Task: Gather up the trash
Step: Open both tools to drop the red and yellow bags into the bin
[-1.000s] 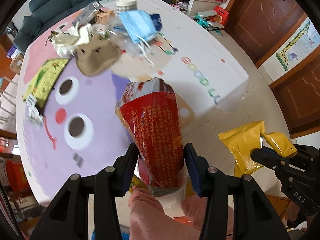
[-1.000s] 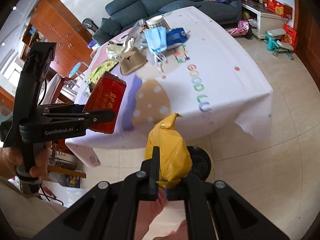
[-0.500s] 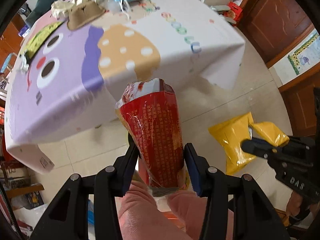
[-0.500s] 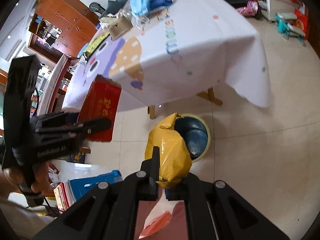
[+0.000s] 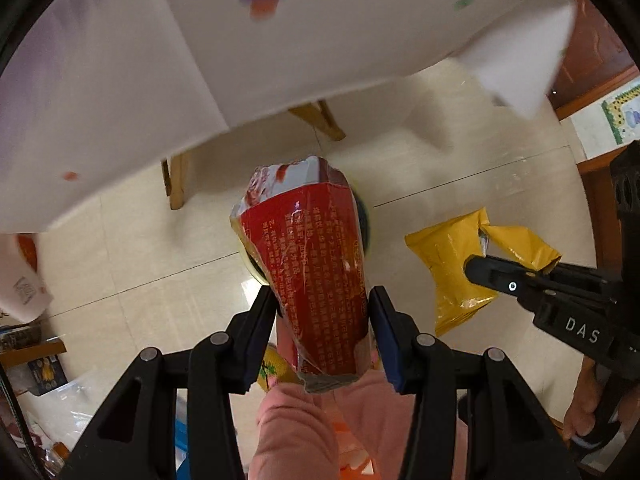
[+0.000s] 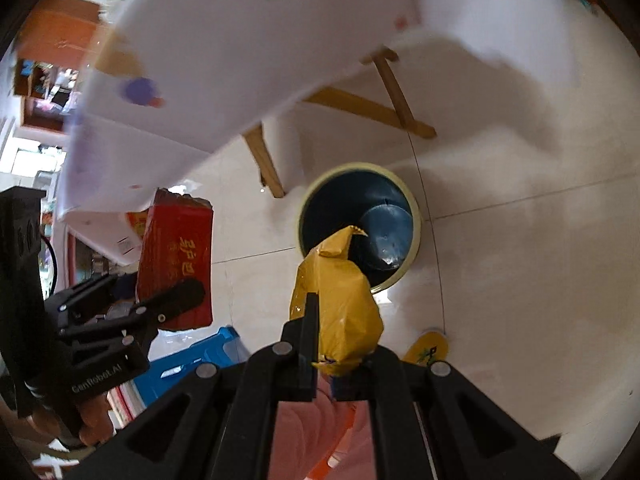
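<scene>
Left hand-held gripper (image 5: 323, 322) points down, apparently clamping red box (image 5: 316, 276).

Left wrist view looks straight down along its fingers (image 5: 264, 312) onto the floor beside the table (image 5: 120, 80); right wrist view tilts steeply down at the bin (image 6: 416, 224); both share the table's wooden legs (image 6: 264, 164).

White tablecloth (image 6: 224, 60) overhanging wooden table legs (image 6: 394, 98); blue plastic stool (image 6: 192, 364); tiled floor (image 6: 520, 260).
</scene>
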Available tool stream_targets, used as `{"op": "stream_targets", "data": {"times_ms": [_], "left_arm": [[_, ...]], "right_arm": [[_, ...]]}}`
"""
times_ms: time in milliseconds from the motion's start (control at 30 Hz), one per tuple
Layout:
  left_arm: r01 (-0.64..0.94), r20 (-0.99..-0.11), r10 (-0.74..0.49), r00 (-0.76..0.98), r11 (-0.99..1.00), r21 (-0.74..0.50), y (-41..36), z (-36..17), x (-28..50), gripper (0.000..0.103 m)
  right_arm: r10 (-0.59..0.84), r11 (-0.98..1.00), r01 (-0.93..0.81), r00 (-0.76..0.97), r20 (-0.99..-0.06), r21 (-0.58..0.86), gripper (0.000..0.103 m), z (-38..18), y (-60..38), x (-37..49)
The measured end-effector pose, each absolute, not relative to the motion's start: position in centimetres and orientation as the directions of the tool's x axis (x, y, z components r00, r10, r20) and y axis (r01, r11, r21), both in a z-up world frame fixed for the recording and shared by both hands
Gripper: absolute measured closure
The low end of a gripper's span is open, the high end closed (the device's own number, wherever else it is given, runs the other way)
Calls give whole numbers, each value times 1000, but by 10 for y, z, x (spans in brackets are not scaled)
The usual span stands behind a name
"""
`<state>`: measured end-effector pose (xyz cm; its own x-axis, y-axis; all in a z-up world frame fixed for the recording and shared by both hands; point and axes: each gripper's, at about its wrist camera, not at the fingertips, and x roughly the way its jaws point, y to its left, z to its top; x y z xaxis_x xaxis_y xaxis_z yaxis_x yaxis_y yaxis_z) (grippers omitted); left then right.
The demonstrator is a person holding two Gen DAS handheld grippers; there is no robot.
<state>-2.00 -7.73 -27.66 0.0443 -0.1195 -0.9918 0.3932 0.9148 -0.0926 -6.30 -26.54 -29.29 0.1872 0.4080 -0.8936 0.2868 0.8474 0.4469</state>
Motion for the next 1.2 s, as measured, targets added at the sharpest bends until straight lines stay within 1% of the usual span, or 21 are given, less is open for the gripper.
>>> {"op": "stream_targets", "data": {"times_ms": [167, 233, 333, 400, 433, 467, 500, 567, 733, 800, 1033, 1200], "left_arm": [[384, -996, -80, 30, 921, -63, -70, -358, 1, 56], [389, -997, -70, 22, 920, -56, -69, -385, 8, 56], [401, -998, -58, 20, 915, -46, -69, -418, 18, 55], [408, -998, -54, 22, 912, -40, -68, -433, 26, 52], [410, -999, -51, 20, 911, -38, -68, -440, 29, 50], [412, -999, -43, 14, 910, -34, -68, -446, 31, 41], [414, -999, -41, 14, 910, -31, -69, -451, 34, 35], [417, -999, -37, 27, 909, -22, -70, -455, 37, 31], [410, -999, -29, 38, 912, -11, -68, -457, 40, 30], [406, -998, -23, 53, 914, 0, -68, -454, 41, 30], [377, -987, -18, 157, 925, 43, -56, -419, 27, 30], [329, -977, -34, 209, 944, 38, -47, -390, 11, 30]], "right_arm": [[401, 842, 329, 147, -904, 427, 99, -372, -251, -40], [397, 844, 335, 135, -908, 419, 96, -401, -245, -30], [397, 841, 349, 119, -910, 413, 96, -442, -236, -16], [400, 840, 354, 108, -910, 412, 94, -459, -235, -11], [401, 839, 357, 105, -910, 411, 91, -468, -234, -8], [399, 839, 359, 104, -911, 409, 84, -471, -233, -5], [392, 841, 361, 107, -914, 403, 77, -476, -233, -4], [386, 841, 364, 114, -915, 400, 75, -483, -234, -1], [363, 836, 390, 131, -922, 385, 75, -487, -236, -5], [357, 832, 396, 151, -922, 388, 75, -480, -236, -8], [333, 838, 378, 217, -918, 393, 75, -450, -227, -23], [319, 850, 351, 249, -915, 392, 75, -433, -220, -34]]}}
